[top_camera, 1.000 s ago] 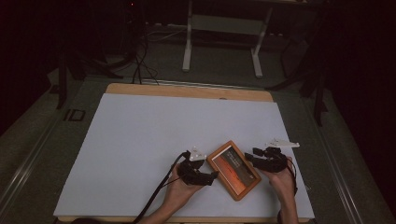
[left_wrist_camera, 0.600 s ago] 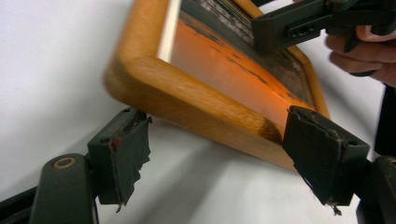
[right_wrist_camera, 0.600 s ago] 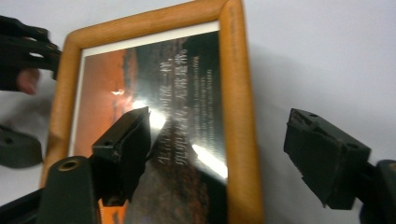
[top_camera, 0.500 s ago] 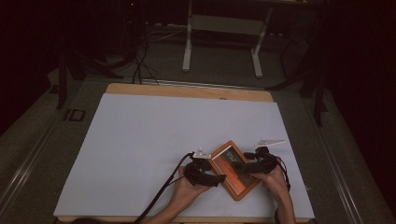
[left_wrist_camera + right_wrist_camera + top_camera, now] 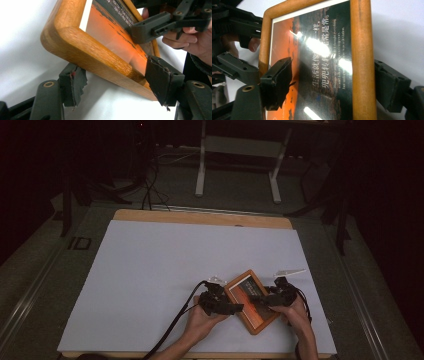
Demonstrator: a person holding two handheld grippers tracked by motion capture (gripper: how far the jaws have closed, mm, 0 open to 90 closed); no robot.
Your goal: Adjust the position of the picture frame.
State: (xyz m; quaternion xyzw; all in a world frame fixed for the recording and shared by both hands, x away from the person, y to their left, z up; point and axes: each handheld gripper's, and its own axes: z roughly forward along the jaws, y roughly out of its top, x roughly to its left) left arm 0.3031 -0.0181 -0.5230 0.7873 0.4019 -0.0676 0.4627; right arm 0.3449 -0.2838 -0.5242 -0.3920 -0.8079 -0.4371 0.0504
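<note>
Here one picture frame (image 5: pixel 251 301) lies near the front edge of the white table (image 5: pixel 150 270), right of the middle, turned at an angle, with one gripper at each side. It is the single loose thing on the table. The left gripper (image 5: pixel 117 82) stands wide, its two pads either side of the frame's wooden rail, one below and one at the glass side, not visibly pinching. The right gripper (image 5: pixel 332 82) is also wide, one pad over the glazed print, the other outside the far rail.

The frame looks stiff and fairly light: a rounded wooden border around a glossy pane over an orange and black print. The pane shines and would likely be slippery and breakable, so the wood rail is the better place to grip, across its thickness, near a corner or mid-side. The rounded edge may let pads slide.
</note>
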